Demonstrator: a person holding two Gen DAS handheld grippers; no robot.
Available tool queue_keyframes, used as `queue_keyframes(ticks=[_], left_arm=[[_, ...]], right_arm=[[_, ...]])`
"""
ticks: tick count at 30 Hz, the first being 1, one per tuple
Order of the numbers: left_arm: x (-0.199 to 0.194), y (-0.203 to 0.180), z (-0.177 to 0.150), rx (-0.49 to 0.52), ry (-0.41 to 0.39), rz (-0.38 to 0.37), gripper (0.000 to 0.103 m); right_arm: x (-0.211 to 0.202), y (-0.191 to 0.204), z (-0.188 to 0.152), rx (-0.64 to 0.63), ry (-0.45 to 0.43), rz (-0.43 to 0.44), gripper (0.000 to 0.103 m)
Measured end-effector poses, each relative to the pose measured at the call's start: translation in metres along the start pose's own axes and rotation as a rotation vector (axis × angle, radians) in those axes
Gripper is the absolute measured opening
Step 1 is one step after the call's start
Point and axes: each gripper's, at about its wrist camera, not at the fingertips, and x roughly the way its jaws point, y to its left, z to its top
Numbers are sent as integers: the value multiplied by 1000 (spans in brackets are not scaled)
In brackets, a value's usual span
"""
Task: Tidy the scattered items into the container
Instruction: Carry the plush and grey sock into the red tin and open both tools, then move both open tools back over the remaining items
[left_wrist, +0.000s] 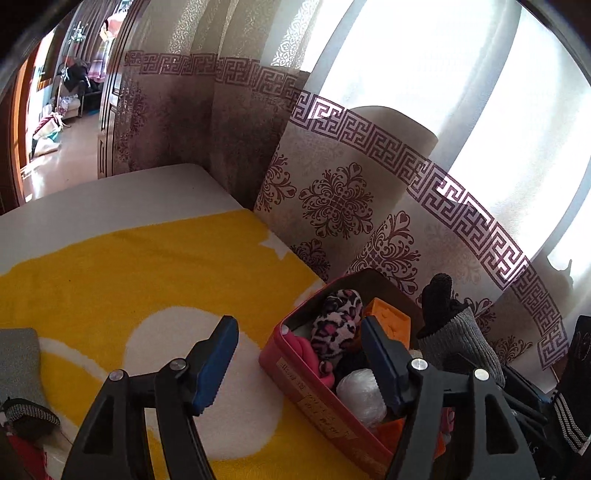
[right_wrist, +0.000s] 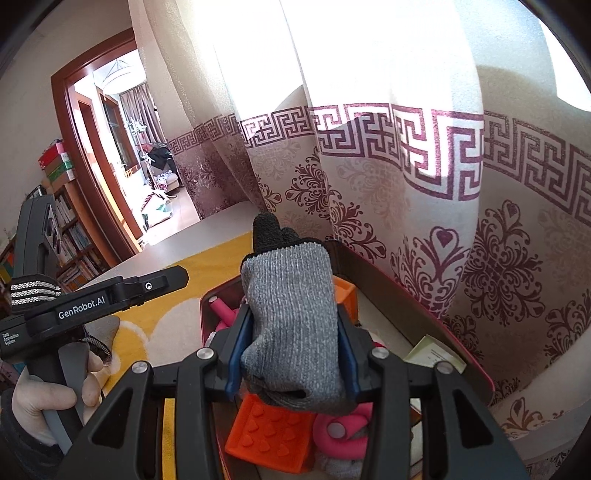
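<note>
Yellow blanket under red box; your right gripper clamps grey glove above box; left gripper half open, empty.

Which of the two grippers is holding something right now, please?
The right gripper: its pads clamp a grey glove over the red box. The left gripper is open, empty.

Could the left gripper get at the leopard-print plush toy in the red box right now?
Probably yes: the left gripper stands open and empty, and the leopard-print plush toy lies uncovered on top in the red box, just beyond its fingertips.
</note>
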Motion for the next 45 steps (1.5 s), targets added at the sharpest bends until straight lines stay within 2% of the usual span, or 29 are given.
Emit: queue_keyframes(ticks=[7,9,16,17,18,20,27,35,40,45], left_arm=[[-25,19,-9,-6,-15,41,71],[-32,27,-12,-18,-26,53,77],[-55,57,-20,-79,-42,79,77],[-59,61,-20,-89,-47,85,79],[-64,66,-21,-98,-52,94,88],[-75,76,-23,-117,-73,113,96],[-114,118,-34,-156,-100,184,96],[-148,181,-55,-258,-110,270,97],[-145,203,-67,-262,-75,287,97],[-125,208,-74,-157,41,258,97]], right_arm=[[11,18,4,-14,21,20,63],[8,19,3,-8,11,18,64],[0,23,-1,5,7,4,64],[-3,26,-1,1,4,6,64],[-5,29,-2,-4,1,9,64],[-8,37,-4,-17,-3,23,66],[-7,78,-17,-84,18,95,68],[11,124,-39,-162,107,173,69],[21,145,-50,-197,149,203,69],[26,163,-60,-230,177,228,69]])
